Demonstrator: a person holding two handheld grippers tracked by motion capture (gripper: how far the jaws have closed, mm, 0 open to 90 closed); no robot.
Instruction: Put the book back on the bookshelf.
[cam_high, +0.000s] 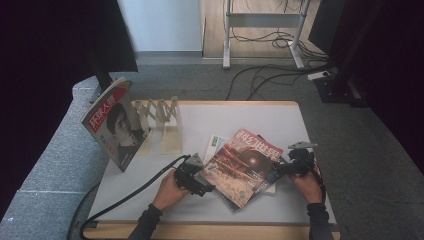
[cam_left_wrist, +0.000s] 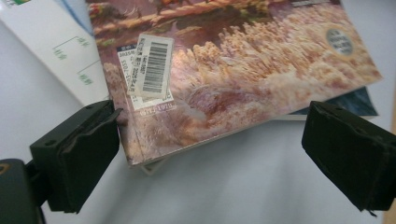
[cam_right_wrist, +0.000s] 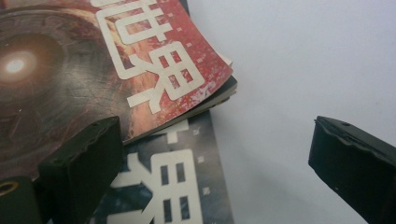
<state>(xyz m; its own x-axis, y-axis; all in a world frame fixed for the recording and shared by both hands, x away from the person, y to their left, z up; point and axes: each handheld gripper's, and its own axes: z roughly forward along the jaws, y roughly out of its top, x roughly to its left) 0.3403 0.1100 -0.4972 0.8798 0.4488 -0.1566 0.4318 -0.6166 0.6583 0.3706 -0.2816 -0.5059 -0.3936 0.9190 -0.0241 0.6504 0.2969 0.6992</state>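
Table (cam_high: 200, 117) white, wood-edged, spread across the middle; wooden rack (cam_high: 161, 117) at the far left, with a red portrait magazine (cam_high: 116, 125) propped upright against its left end; red magazine (cam_high: 243, 164) lying flat atop a small stack near the table's near edge, right of centre; left hand-held gripper (cam_high: 202, 186) at that magazine's near left corner, released, jaws wide on either side of the corner; right hand-held gripper (cam_high: 282, 167) at its right edge, likewise released, one jaw over the cover, nothing grasped.
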